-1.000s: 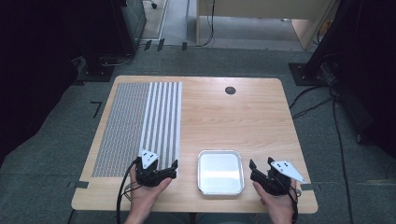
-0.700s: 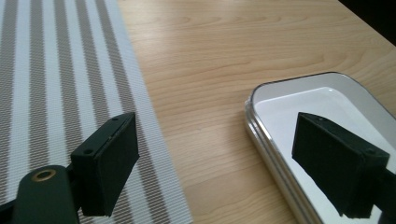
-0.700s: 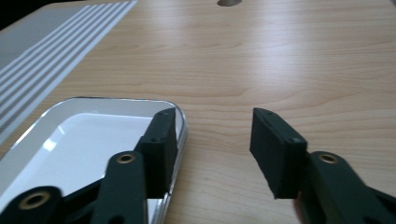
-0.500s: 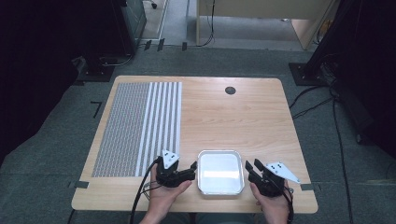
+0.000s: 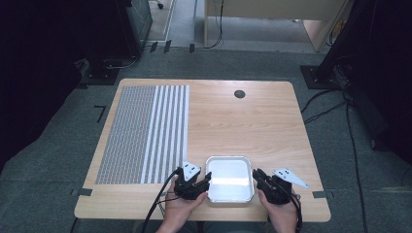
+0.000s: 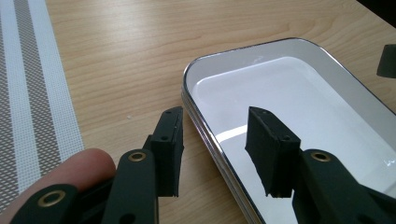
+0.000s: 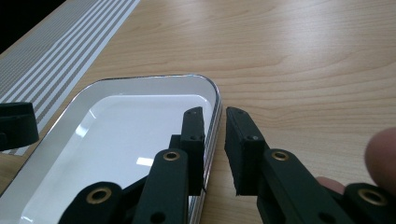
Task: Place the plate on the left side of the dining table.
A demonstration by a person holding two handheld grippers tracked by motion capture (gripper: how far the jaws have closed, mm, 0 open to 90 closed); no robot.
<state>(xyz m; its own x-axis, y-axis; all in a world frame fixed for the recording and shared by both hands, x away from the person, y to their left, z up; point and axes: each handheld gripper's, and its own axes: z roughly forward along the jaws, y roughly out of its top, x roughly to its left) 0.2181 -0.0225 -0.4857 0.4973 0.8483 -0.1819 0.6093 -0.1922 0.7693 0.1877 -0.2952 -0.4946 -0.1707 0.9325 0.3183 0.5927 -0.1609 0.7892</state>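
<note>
At the counter's near edge, the left gripper point(image 5: 201, 183) and right gripper point(image 5: 260, 178) are closing open jaws over opposite rims of the tray point(image 5: 229, 178); neither is pressing yet, so uneven pinching could be tipping or skidding it.

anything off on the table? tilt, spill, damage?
Nothing stands out. The tray sits flat, empty and undented on the table; the striped mat lies flat and square. Both grippers' jaws have been closing astride the tray's side rims.

Grey carpet floor point(image 5: 58, 160), wooden table point(image 5: 243, 121), dark equipment stands point(image 5: 116, 43), trailing cables point(image 5: 354, 141)
</note>
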